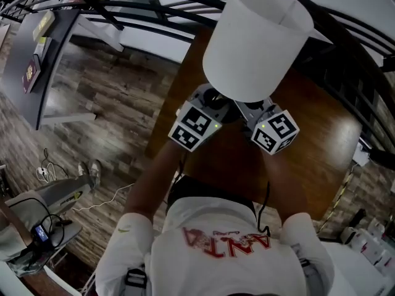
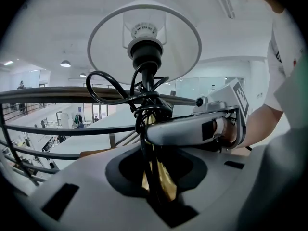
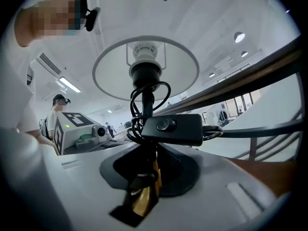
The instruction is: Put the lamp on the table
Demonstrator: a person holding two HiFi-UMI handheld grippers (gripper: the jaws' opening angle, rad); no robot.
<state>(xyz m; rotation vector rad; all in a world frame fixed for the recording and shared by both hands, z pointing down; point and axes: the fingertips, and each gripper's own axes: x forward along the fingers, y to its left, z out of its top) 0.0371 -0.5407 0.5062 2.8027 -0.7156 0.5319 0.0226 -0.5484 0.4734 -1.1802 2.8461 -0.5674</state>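
One lamp (image 1: 256, 39), white shade uppermost, stands upright in the air over the brown table (image 1: 321, 140); its base is out of sight. Its brass stem (image 2: 161, 179) is pinched from two sides below the shade: the left gripper (image 1: 213, 103) and the right gripper (image 1: 252, 111) each have their jaws closed on it, side by side and close together. A black cord (image 2: 113, 88) loops round the stem, its switch (image 3: 172, 128) facing the right gripper. The table's left edge runs below the left gripper, with wood floor (image 1: 105, 97) beyond; a dark railing (image 1: 154, 8) bounds the far side. Tabletop stretches wide to the right. Both forearms reach forward from the chest, near each other.
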